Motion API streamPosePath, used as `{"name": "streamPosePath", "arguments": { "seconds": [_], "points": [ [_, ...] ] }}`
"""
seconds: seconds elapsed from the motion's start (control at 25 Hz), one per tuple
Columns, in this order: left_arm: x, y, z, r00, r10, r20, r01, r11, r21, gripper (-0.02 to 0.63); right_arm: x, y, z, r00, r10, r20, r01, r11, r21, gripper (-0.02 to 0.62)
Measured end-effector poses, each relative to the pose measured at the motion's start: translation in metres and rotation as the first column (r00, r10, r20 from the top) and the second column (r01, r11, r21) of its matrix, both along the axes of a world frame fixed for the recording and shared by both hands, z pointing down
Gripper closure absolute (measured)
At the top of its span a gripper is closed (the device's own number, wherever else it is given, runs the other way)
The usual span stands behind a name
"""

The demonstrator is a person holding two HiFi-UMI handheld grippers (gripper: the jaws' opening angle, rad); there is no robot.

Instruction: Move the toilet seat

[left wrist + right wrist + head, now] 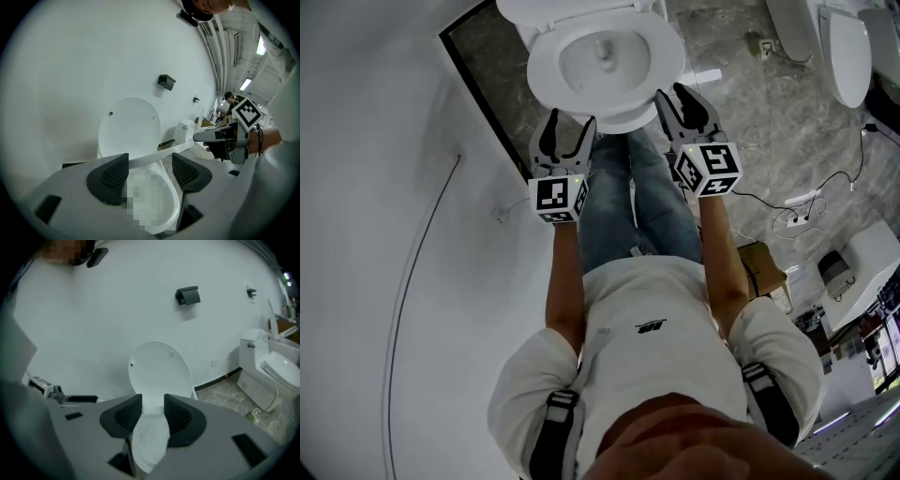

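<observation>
Person stands at the toilet, both tongs at the front of the bowl (177, 206). Seat (542, 70) sits low over the bowl. Lid (159, 373) is upright against the wall (93, 324) behind it.

Right tongs (673, 94): at the seat's front-right, jaws drawn partway in, one finger over the ring and the other outside it. In the right gripper view, white plastic fills the gap between the pads (124, 414) and touches both. Reads as clenched on the seat rim.

Left tongs (570, 127): at the front-left, released, jaws wide. In the left gripper view the seat's front edge shows as a white bar crossing the gap, above the bowl's rim, with neither pad pressing on it. The bar runs on rightward to the right tongs' finger, which meets its end.

Can't tell from these views whether the seat's rear rests on the bowl.

Around:
- Second toilet (844, 47) is well off to the right on the grey stone floor (750, 141).
- Cables (787, 211) lie on the floor near it.
- Black box (188, 295) is mounted on the wall above the lid.
- Marker cubes (558, 197) on both tongs face up at the head camera.
</observation>
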State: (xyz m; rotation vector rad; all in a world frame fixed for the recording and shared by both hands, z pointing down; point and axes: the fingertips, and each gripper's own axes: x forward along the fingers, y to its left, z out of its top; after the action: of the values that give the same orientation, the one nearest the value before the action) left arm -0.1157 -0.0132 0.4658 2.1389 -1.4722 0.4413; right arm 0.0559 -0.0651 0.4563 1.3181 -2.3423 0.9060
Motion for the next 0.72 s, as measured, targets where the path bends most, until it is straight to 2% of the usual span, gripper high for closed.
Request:
{"name": "streamPosePath", "arguments": {
  "seconds": [0.28,0.52,0.72],
  "points": [
    [-0.005,-0.013,-0.009,1.0,-0.017,-0.012,0.017,1.0,0.022,0.293,-0.007,0.003,-0.014,0.996,-0.093,-0.019,0.094,0.994,0.051,0.431],
    [-0.005,-0.021,-0.013,0.999,-0.029,-0.016,0.03,0.999,0.027,0.295,-0.021,0.003,-0.023,0.977,-0.202,-0.071,0.21,0.97,0.122,0.412],
    [-0.007,-0.03,-0.018,0.999,-0.033,-0.022,0.033,0.999,0.037,0.296,-0.026,-0.003,-0.026,0.969,-0.225,-0.101,0.238,0.96,0.145,0.408]
  ]
}}
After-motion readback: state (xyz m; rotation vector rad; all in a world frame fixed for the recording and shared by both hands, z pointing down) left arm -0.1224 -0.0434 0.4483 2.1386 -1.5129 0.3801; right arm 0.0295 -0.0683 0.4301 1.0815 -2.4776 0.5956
